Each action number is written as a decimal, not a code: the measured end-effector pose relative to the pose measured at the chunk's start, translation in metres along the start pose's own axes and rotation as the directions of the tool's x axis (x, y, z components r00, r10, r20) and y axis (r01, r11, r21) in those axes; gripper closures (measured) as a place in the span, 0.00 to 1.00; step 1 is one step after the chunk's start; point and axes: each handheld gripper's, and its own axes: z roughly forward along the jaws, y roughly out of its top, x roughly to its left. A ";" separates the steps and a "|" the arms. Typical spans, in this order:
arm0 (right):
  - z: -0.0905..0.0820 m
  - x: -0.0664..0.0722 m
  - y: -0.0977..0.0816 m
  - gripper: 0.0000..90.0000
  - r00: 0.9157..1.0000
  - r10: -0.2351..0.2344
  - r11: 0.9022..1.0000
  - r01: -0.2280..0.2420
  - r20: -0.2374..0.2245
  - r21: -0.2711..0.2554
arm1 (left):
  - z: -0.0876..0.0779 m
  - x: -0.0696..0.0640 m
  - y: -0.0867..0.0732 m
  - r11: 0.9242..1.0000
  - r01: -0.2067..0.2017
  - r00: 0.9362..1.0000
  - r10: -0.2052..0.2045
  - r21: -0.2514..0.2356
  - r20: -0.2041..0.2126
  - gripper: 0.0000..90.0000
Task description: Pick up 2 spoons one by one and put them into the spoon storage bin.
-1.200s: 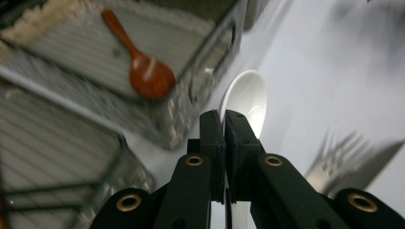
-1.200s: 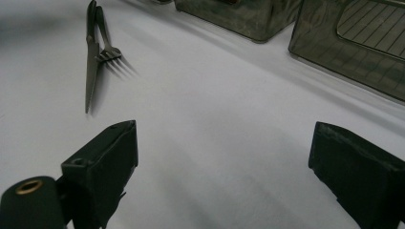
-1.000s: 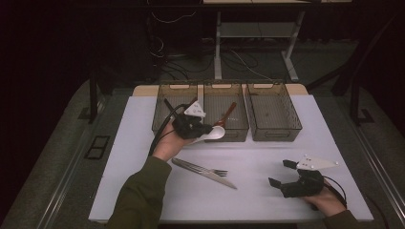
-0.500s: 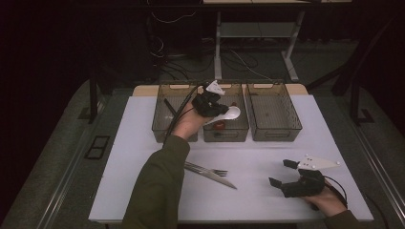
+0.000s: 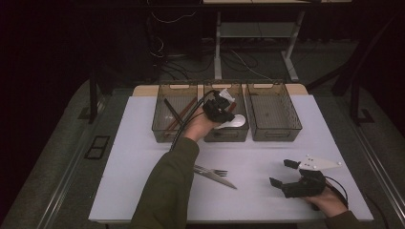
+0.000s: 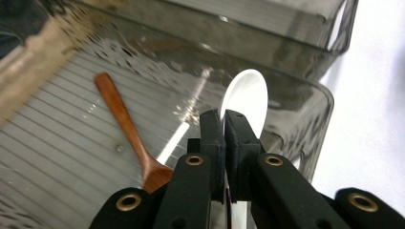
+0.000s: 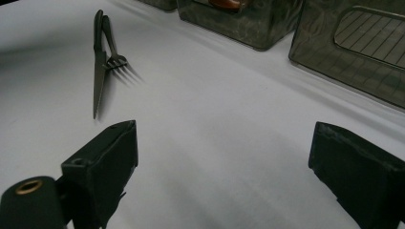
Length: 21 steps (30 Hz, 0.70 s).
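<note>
Now your left gripper (image 5: 228,118) pinches the white spoon (image 6: 246,100) by its handle, bowl poised over the middle bin (image 5: 206,135) at frame centre, likely to join the wooden spoon (image 6: 125,124). Your right gripper (image 5: 282,173) rests spread, lower right.

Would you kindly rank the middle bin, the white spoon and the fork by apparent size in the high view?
1. Middle bin
2. and 3. White spoon and fork: both are partly hidden, so I cannot rank them.

White spoon (image 5: 236,121) now over middle bin (image 5: 224,134)
</note>
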 end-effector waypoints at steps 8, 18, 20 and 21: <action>0.001 0.000 0.000 0.10 1.000 -0.006 1.000 0.006 0.001 0.004 | -0.002 -0.003 0.001 0.999 0.034 0.998 -0.032 -0.042 0.049 0.77; 0.004 -0.002 0.001 0.10 1.000 0.001 1.000 -0.001 -0.001 0.010 | -0.027 -0.012 0.000 0.991 0.050 0.996 -0.040 -0.125 0.080 0.58; 0.005 -0.002 0.001 0.10 1.000 0.000 1.000 0.000 -0.001 0.010 | -0.033 -0.016 -0.002 0.988 0.068 0.995 -0.057 -0.139 0.087 0.56; 0.005 -0.002 0.002 0.10 1.000 0.003 1.000 -0.003 0.000 0.009 | -0.035 -0.017 -0.003 0.986 0.072 0.994 -0.059 -0.149 0.090 0.55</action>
